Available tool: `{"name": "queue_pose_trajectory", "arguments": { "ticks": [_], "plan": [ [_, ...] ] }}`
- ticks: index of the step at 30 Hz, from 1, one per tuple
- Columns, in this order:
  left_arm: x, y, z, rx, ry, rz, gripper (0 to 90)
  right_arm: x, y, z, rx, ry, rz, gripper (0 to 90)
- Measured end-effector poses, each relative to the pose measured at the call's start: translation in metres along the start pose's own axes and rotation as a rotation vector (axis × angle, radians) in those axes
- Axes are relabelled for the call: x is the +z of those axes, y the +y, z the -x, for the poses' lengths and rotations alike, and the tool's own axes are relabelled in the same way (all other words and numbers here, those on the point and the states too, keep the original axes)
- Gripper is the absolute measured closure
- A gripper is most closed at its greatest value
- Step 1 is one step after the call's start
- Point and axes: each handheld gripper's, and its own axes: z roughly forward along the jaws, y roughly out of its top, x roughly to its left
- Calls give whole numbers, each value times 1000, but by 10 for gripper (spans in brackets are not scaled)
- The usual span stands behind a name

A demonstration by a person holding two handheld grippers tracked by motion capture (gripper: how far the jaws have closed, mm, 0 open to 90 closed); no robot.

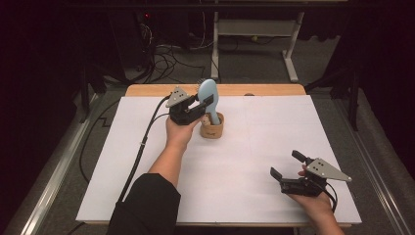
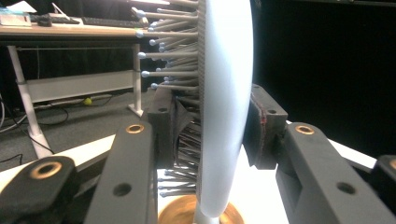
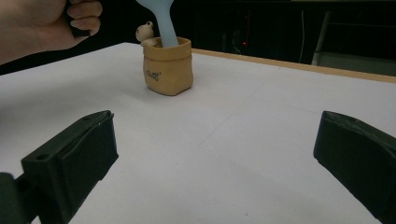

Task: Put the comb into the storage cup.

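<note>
High view: left gripper clamped across the head of a light blue hairbrush. Brush stands upright, handle end down inside a small tan pot on the far left-centre of the white tabletop. Right gripper rests near the front right edge, well apart from the pot, jaws spread wide, nothing between them.

Left gripper view: brush head seen edge-on, smooth back facing one pad, bristle side facing the other. Ball-tipped pins stick out sideways; the lower ones bend under the pad. Pot rim just visible below. Jaws fully pinched on the head.

Right gripper view: both jaws at the frame edges, wide apart, bare tabletop between. Pot sits farther off with the brush stem rising out of it, and a small pale figure at the rim. Left hand top left.

Handling, judged: brush looks like light, stiff plastic; its smooth back may slip, the pins give and spring. A hold low on the head or at the neck seems steadier. The pot looks light and may tip or lift if the brush drags.

View differences: the pin bending is plain from the left gripper view; the figure at the rim from the right gripper view; overall spacing from above.
</note>
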Motion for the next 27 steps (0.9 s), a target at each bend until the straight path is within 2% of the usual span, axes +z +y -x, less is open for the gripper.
{"name": "queue_pose_trajectory", "arguments": {
  "ticks": [3, 9, 15, 27],
  "plan": [
    [0, -1, 1, 0, 3, 5, 617, 0, 0, 0, -7, 2, -3, 3],
    [1, -5, -1, 2, 12, -20, 612, 0, 0, 0, -2, 1, -3, 3],
    [-1, -6, -5, -12, 12, -12, 602, 1, -1, 0, -1, 0, -3, 3],
    [-3, -4, -11, -28, 25, -17, 539, 1, -1, 0, -1, 0, -5, 3]
  ]
}}
